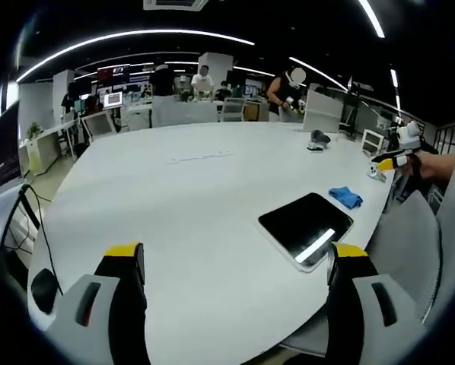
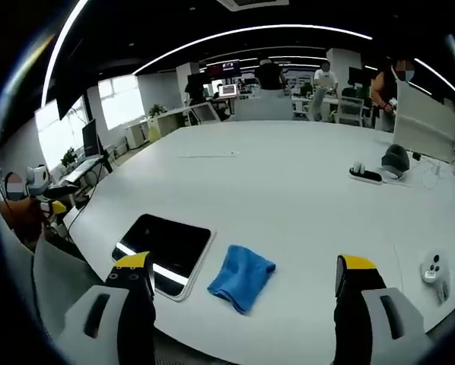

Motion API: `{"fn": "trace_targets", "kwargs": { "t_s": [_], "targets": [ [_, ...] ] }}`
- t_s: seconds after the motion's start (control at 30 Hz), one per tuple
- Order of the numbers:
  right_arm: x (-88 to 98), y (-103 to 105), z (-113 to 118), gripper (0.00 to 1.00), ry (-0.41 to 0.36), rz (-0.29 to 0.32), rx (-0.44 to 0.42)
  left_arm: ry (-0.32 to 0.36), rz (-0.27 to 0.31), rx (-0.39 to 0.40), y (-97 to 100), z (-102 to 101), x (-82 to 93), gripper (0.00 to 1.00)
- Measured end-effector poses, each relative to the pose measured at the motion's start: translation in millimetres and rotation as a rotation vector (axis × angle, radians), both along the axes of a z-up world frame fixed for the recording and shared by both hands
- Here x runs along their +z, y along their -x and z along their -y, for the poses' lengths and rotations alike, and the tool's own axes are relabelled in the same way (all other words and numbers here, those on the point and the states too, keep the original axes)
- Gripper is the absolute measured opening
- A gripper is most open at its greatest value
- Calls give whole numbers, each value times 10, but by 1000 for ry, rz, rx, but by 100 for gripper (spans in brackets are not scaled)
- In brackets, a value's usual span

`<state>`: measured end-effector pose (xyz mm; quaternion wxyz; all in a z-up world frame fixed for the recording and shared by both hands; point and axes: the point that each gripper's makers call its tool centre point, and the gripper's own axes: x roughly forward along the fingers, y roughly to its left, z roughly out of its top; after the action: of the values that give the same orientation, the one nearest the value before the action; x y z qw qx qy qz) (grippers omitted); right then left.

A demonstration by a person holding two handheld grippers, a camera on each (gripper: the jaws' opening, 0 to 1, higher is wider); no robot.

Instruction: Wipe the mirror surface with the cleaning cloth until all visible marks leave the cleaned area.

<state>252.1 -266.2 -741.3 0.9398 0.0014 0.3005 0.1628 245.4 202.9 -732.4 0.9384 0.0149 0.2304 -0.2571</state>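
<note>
A dark rectangular mirror (image 1: 306, 226) with a white frame lies flat near the white table's (image 1: 182, 198) edge and reflects a ceiling light. Just beyond it lies a crumpled blue cleaning cloth (image 1: 345, 197). My left gripper (image 1: 237, 258) hovers open over the table, to the left of the mirror and holding nothing. In the right gripper view the cloth (image 2: 241, 277) lies right of the mirror (image 2: 167, 243). My right gripper (image 2: 244, 265) stands open above the near edge, the cloth between its jaws but untouched. The right gripper (image 1: 391, 160) is also seen at the far right, in a hand.
A grey object on a black base (image 2: 395, 161) and a white controller (image 2: 434, 270) sit on the table's right side. Grey chair backs (image 1: 402, 236) (image 2: 56, 277) stand at the table edge by the mirror. A black cable and puck (image 1: 43, 285) lie at the left. People stand at desks behind.
</note>
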Motion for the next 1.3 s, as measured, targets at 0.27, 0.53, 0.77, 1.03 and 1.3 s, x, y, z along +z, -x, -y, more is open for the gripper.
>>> {"fn": "trace_targets", "kwargs": {
  "t_s": [0.27,0.53,0.77,1.03,1.3],
  "targets": [
    [-30,-64,-63,99,-12,11,4,10,11,38,6,-49,-3,99],
    [-181,-142,-104,98,-3,17,15,-15,8,43,28,-94,-75,99],
    [-278,-247,-255,98,-33,24,6,10,-4,66,44,-108,-101,99],
    [-667,-364,-352,71,70,-41,30,25,-9,76,58,-129,-109,99],
    [-1007,-335,-307,48,144,-152,47,21,-11,82,68,-148,-112,99]
  ]
}}
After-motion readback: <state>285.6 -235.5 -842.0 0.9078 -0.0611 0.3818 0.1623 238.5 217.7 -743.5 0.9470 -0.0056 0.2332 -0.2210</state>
